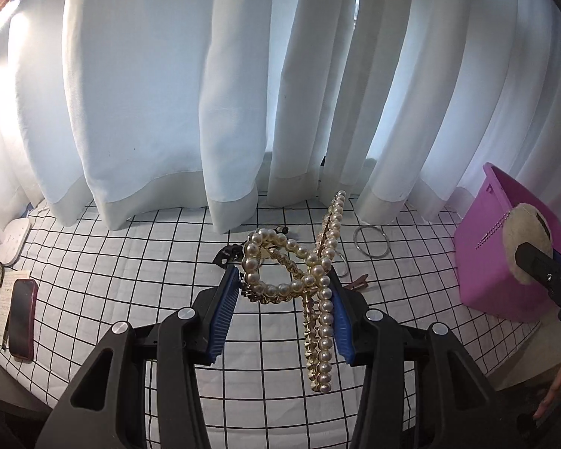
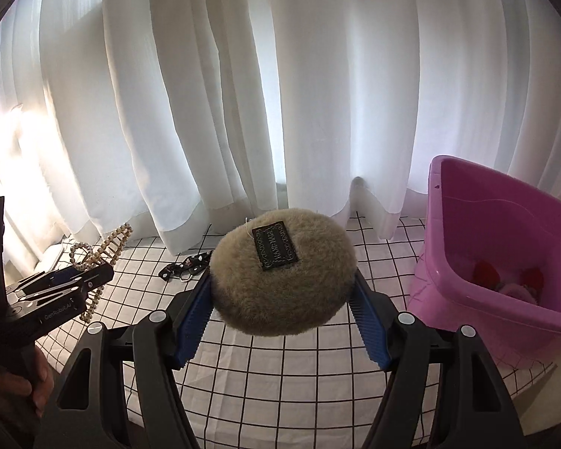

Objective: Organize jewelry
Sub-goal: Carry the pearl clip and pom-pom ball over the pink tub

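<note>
At 9 o'clock of your rt tool, the left tool [image 1: 286, 286] is clamped on the pearl hair claw [image 1: 310, 280], held above the checked bed sheet [image 1: 131, 262]. Your right tool [image 2: 282, 292] grips the furry round clip [image 2: 282, 275] w/ jaws wide; pink bin [image 2: 505, 262] sits at 3 o'clock.
</note>
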